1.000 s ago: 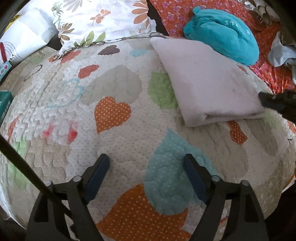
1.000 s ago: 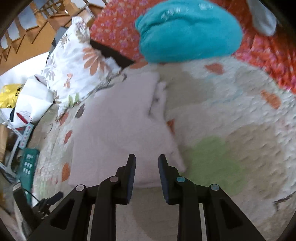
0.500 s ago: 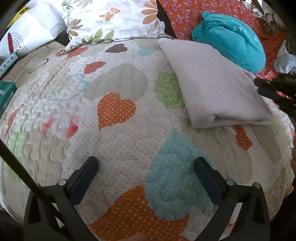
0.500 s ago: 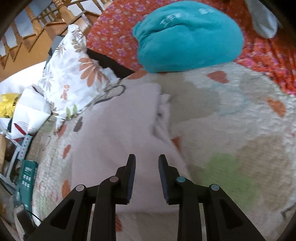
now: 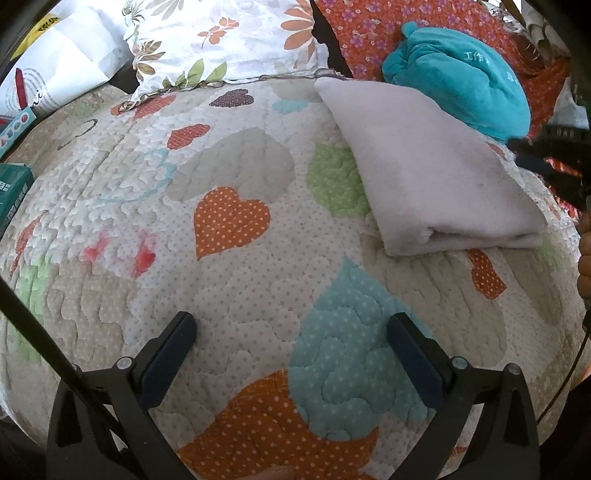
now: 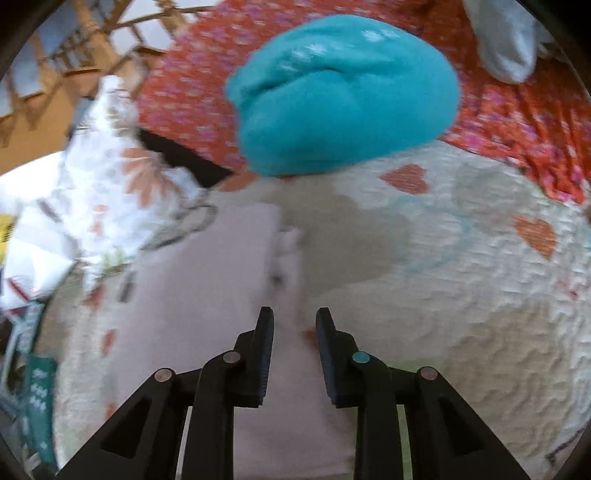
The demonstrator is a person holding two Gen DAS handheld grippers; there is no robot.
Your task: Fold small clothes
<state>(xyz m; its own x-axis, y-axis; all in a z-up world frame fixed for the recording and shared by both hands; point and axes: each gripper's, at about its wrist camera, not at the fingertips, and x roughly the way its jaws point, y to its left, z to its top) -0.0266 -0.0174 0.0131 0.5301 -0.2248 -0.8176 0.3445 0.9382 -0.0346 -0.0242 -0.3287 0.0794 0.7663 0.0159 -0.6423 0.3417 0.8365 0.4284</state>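
Hovering left gripper [image 5: 291, 334] spread over bare quilt [image 5: 236, 288].

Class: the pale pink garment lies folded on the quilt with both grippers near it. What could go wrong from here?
1. The right gripper, jaws narrowly apart and empty over the folded pale pink garment, could snag its loose edge and undo the fold.
2. The rumpled teal fleece garment lies close behind; reaching for it may drag the pink one.

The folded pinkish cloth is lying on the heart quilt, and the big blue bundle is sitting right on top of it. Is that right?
Not quite. The folded pinkish cloth does lie on the heart quilt, but the blue bundle is not on top of it. It sits behind the cloth, mostly on the orange flowered fabric. The left wrist view shows this.
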